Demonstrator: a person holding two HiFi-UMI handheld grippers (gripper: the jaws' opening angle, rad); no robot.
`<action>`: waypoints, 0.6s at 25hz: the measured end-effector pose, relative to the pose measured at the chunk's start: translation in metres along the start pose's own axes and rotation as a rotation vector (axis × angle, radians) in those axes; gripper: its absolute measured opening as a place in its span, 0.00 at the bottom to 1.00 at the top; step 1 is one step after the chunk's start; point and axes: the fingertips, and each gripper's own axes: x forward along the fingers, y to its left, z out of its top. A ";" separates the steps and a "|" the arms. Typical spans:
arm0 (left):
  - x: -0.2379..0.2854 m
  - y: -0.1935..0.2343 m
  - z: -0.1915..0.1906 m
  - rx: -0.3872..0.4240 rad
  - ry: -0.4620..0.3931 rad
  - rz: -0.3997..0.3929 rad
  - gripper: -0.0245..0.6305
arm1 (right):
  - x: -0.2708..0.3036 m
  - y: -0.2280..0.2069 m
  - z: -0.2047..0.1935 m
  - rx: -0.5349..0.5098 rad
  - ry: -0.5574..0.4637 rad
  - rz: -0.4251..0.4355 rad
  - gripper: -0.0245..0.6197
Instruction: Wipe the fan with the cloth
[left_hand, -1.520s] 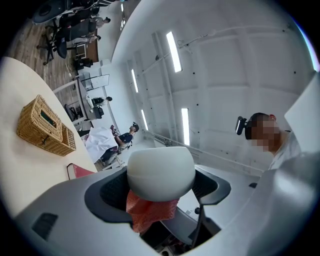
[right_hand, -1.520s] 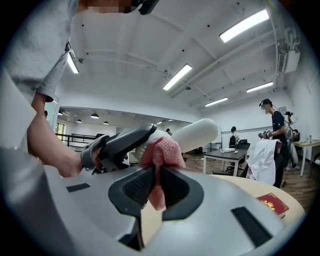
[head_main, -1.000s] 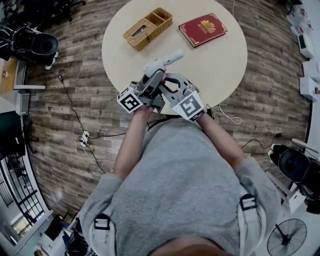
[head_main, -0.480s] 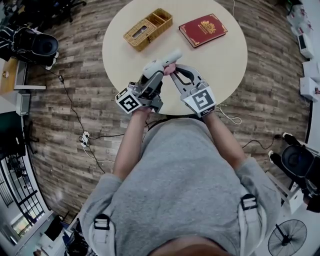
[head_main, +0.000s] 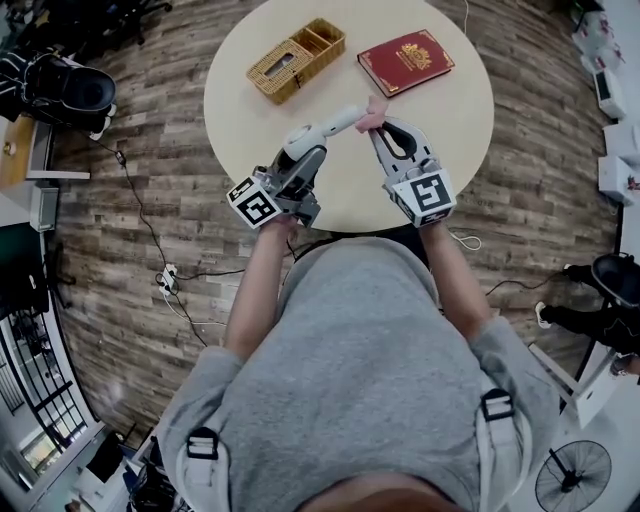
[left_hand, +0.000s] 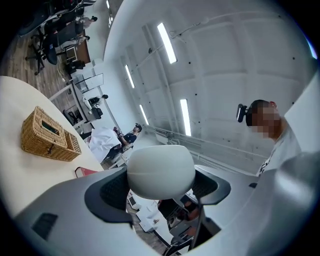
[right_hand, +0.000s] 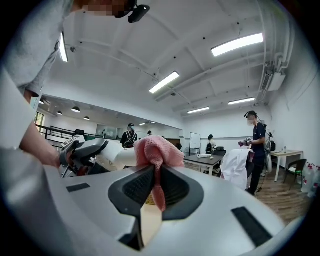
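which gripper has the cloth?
The right gripper: its jaws pinch the pink cloth. The left gripper holds the white fan instead.

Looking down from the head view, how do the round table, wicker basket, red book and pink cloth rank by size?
1. Round table, by far.
2. Wicker basket and red book: near alike, so I won't rank them.
3. Pink cloth, a small tuft in the right gripper.

fan (head_main: 330, 125): far end hidden behind cloth (head_main: 375, 118); table (head_main: 450, 110): near edge behind person (head_main: 370, 350)
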 end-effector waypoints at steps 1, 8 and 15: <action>-0.001 0.001 0.000 0.006 0.005 0.004 0.62 | -0.001 -0.005 0.000 0.001 -0.005 -0.013 0.10; -0.008 0.006 -0.009 0.090 0.104 0.033 0.62 | -0.001 -0.023 0.011 -0.002 -0.030 -0.040 0.10; -0.016 0.016 -0.011 0.235 0.188 0.113 0.62 | -0.003 -0.010 -0.013 0.013 0.016 0.041 0.10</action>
